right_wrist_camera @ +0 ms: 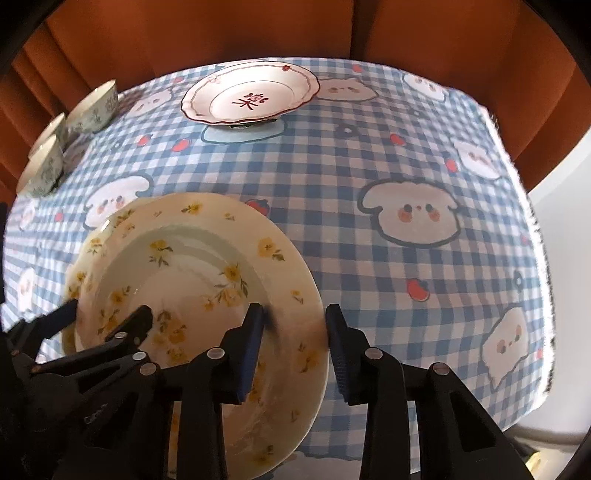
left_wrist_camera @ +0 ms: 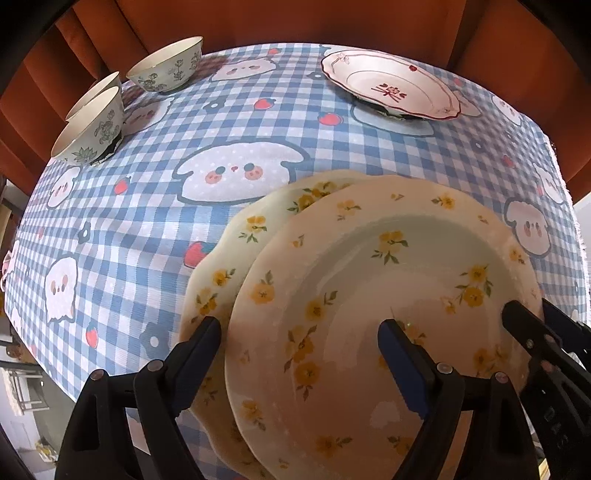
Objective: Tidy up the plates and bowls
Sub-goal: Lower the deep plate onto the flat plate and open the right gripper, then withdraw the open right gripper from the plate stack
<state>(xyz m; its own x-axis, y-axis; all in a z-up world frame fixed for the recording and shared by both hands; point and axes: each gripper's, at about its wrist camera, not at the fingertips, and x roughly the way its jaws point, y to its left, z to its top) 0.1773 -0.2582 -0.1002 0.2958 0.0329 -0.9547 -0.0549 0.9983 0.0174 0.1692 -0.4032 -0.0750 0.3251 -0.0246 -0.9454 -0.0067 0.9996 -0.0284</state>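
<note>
Where plates overlap, top plate [right_wrist_camera: 207,295] sits between right hand-held gripper [right_wrist_camera: 295,325].

The checked cloth [left_wrist_camera: 155,229] covering the bench was woven fabric, matt, with a fine ribbed texture and a frayed edge on its right side. Nearest the cameras on that cloth, the upper yellow-flowered plate [left_wrist_camera: 369,295] was glazed ceramic, smooth and glossy, as was the lower yellow-flowered plate [left_wrist_camera: 218,266] under it. At the cloth's far edge, the red-rimmed plate [left_wrist_camera: 391,85] showed the same glossy glaze. The three bowls [left_wrist_camera: 166,70] at the cloth's far left were glazed ceramic with a softer sheen. The left tool [left_wrist_camera: 299,343] and right tool [right_wrist_camera: 295,328] were matt black plastic with blue ridged pads and small bright metal rivets. The curtain [left_wrist_camera: 258,22] behind the cloth was matt, pleated fabric.
</note>
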